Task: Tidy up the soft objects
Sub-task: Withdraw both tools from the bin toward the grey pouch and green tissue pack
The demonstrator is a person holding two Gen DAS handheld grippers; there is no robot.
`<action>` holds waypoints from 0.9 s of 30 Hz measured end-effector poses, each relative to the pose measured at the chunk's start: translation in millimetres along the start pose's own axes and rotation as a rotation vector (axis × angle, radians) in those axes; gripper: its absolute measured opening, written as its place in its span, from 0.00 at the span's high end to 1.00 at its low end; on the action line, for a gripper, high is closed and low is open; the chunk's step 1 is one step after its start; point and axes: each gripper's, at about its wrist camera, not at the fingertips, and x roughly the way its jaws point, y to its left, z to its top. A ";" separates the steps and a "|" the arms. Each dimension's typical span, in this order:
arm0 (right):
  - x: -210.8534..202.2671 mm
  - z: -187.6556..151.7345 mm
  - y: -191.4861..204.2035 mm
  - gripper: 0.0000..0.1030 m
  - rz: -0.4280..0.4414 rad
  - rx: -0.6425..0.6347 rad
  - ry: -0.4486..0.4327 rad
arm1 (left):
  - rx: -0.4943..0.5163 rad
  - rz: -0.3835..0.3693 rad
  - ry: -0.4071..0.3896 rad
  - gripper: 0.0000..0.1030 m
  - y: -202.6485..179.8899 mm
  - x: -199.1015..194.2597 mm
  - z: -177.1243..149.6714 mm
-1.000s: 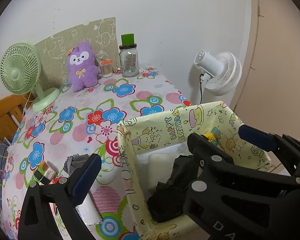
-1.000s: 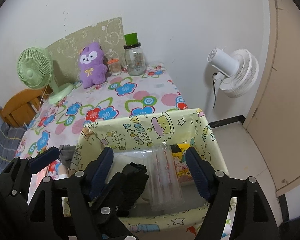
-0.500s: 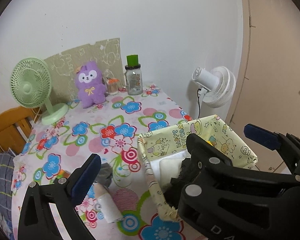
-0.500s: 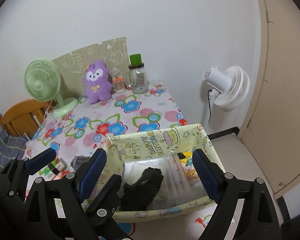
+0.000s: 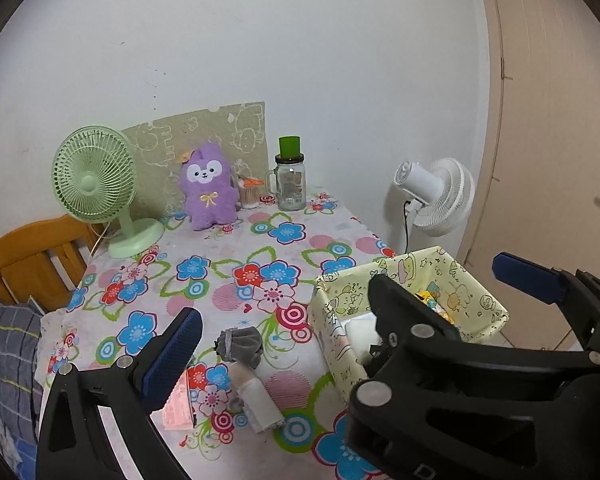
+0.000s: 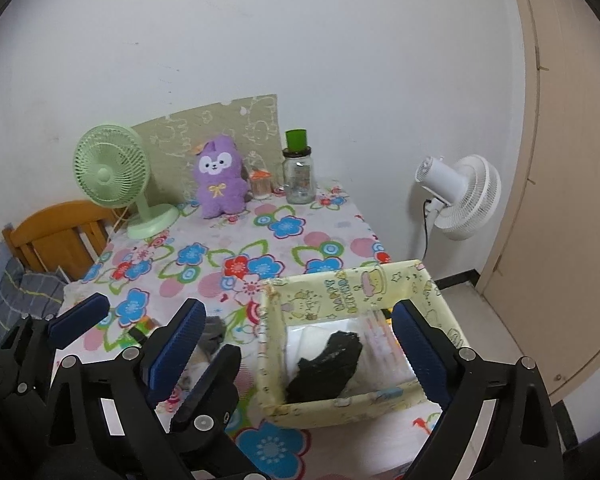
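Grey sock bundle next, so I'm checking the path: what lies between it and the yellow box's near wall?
In the left wrist view, only bare floral tablecloth separates the grey sock bundle from the yellow box.

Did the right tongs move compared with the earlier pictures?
Yes. The right tongs pulled up and back from the yellow box, which now looks smaller and lower; their jaws have just been opening, with nothing held.
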 end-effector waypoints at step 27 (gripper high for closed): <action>13.5 -10.7 91.9 0.04 -0.009 -0.106 -0.079 | -0.079 0.097 -0.011 0.00 86.1 -5.3 -29.2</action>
